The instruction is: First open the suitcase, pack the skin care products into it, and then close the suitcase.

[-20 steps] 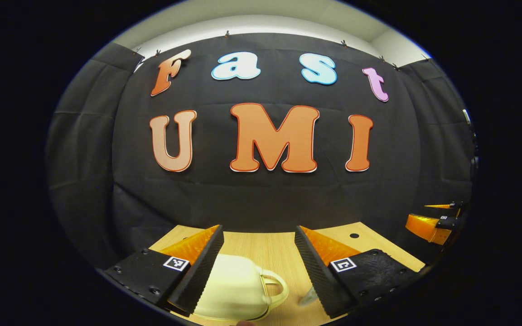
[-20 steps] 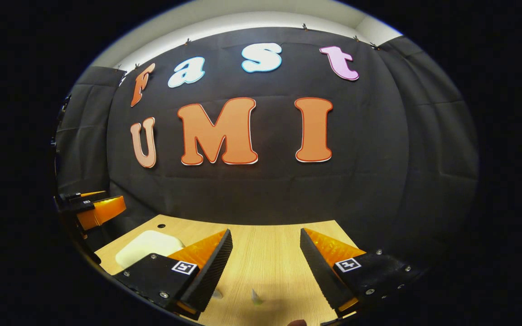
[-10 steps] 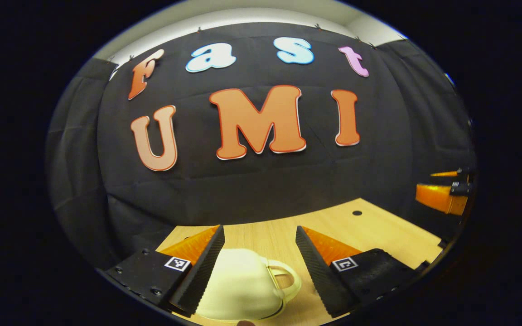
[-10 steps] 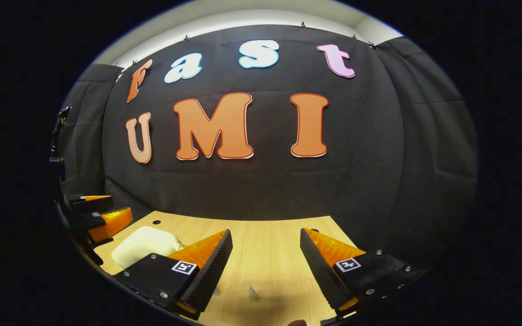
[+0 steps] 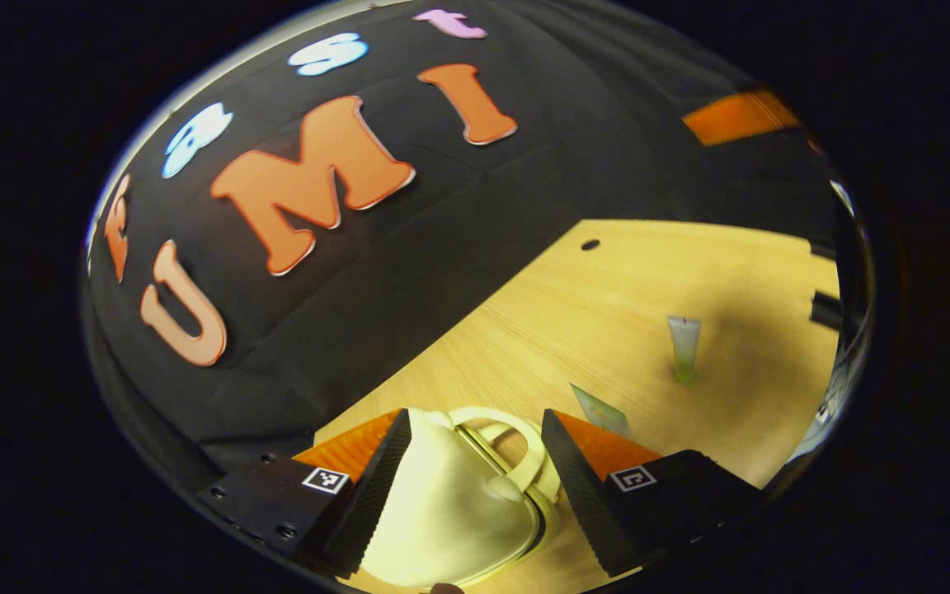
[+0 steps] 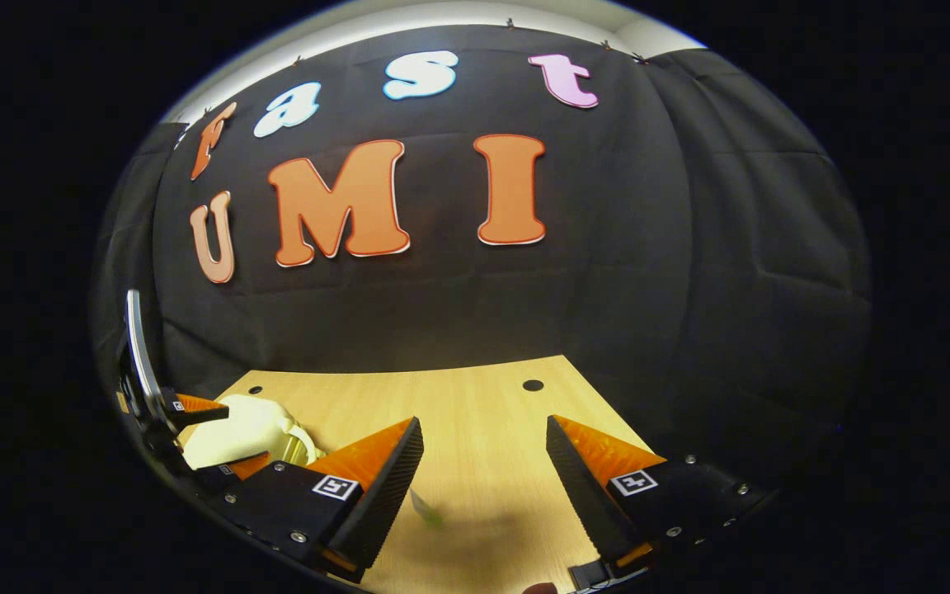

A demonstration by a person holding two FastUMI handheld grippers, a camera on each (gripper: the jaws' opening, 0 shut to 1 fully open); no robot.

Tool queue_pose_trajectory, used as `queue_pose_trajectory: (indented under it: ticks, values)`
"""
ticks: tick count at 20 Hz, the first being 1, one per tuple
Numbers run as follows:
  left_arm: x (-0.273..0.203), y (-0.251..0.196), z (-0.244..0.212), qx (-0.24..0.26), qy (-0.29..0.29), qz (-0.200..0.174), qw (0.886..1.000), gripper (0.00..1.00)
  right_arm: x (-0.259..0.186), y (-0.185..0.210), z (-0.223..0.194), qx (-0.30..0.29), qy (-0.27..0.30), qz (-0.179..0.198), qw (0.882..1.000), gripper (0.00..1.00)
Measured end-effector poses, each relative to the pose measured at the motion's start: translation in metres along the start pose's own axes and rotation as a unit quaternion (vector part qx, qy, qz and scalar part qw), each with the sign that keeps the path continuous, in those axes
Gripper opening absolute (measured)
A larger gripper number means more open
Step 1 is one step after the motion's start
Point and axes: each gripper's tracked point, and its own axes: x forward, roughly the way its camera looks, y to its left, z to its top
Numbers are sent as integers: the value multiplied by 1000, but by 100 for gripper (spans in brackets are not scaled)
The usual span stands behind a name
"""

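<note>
A small cream suitcase (image 5: 450,511) lies closed on the wooden table (image 5: 607,289), its looped handle (image 5: 516,429) pointing away from me. My left gripper (image 5: 473,417) is open and tilted, with a finger on each side of the case. In the right gripper view the suitcase (image 6: 240,429) sits at the far left with the left gripper (image 6: 219,433) around it. A pale tube (image 5: 684,346) stands on its cap on the table, and a second tube (image 5: 599,408) lies by the suitcase handle. My right gripper (image 6: 482,433) hovers open over the table, a green-tipped tube (image 6: 425,507) just ahead of it.
Round cable holes (image 6: 533,385) sit near the table's far edge, where the black cloth wall (image 6: 475,313) rises. Bare wood (image 6: 483,462) lies between the right gripper's fingers.
The left gripper has rolled sideways and closed in on the suitcase, which now reaches deeper between its fingers. The right gripper has tipped down slightly, showing more of the table.
</note>
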Motion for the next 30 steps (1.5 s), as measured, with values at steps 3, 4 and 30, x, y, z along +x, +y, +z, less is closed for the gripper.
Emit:
queue_pose_trajectory:
  ticks: [3, 4, 30]
  values:
    - [14, -26, -25, 93, 48, -17, 994, 98, 0, -30, -6, -6, 2, -39, 999, 95]
    - [21, -32, -30, 116, 61, -19, 991, 98, 0, -37, -8, -6, 4, -45, 999, 95]
    - [73, -46, -88, 119, 189, -74, 972, 14, 19, -35, -7, -38, 14, -43, 998, 95]
